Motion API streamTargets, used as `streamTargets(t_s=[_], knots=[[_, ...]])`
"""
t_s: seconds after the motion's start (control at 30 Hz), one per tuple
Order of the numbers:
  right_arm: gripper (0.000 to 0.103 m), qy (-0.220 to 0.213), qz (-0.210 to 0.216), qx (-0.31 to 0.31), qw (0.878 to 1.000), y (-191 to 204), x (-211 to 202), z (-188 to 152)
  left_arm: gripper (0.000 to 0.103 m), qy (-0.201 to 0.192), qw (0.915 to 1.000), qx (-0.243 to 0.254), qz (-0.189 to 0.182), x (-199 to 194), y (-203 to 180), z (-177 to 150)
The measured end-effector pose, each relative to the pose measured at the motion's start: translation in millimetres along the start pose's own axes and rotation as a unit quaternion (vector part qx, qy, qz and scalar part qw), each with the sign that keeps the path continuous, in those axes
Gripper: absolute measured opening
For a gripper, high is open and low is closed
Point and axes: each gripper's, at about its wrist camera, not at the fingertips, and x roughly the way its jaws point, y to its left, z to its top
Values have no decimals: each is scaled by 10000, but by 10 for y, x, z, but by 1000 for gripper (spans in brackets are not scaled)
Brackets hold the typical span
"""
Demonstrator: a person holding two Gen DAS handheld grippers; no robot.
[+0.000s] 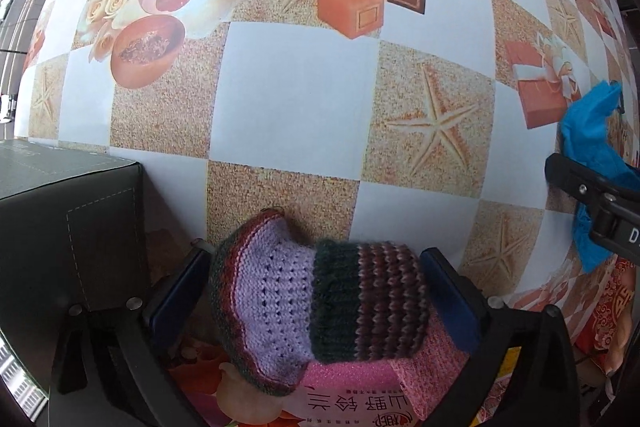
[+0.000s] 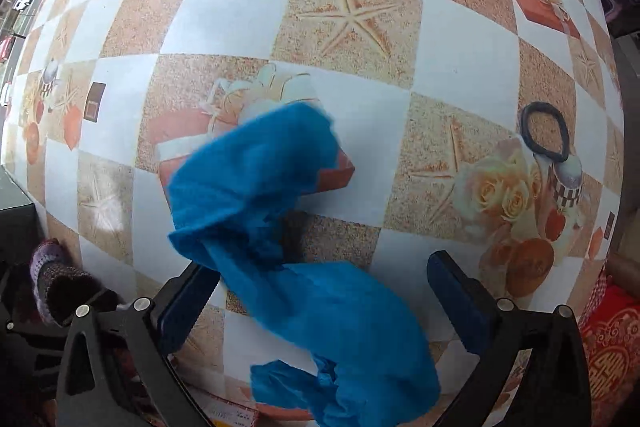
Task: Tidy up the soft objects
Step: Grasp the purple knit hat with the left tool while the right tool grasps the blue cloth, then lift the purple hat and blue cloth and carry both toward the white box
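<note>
Covering the whole table, the checked tablecloth (image 2: 280, 7) carries a blue cloth (image 2: 280, 227) lying loose between the right gripper's (image 2: 324, 291) parted jaws, a knitted hat (image 1: 320, 299) between the left gripper's (image 1: 316, 287) wide-open jaws, and, at two o'clock, a black hair tie (image 2: 546, 131).

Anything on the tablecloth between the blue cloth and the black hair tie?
No. In the right wrist view, only bare printed tablecloth lies between the blue cloth and hair tie.
</note>
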Motion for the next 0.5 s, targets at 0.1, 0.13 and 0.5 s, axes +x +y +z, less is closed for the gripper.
streamTargets(t_s=[0.1, 0.13, 0.5], knots=[[103, 51, -1, -3, 10000, -66, 12, 43, 103, 17, 10000, -56, -16, -21, 18, -5], [103, 71, 3, 6, 10000, -74, 11, 79, 102, -20, 10000, -64, -23, -51, 11, -12], [26, -348, 458, -90, 9983, -194, -325, -61, 58, -751, 9955, 576, -51, -530, -240, -55]])
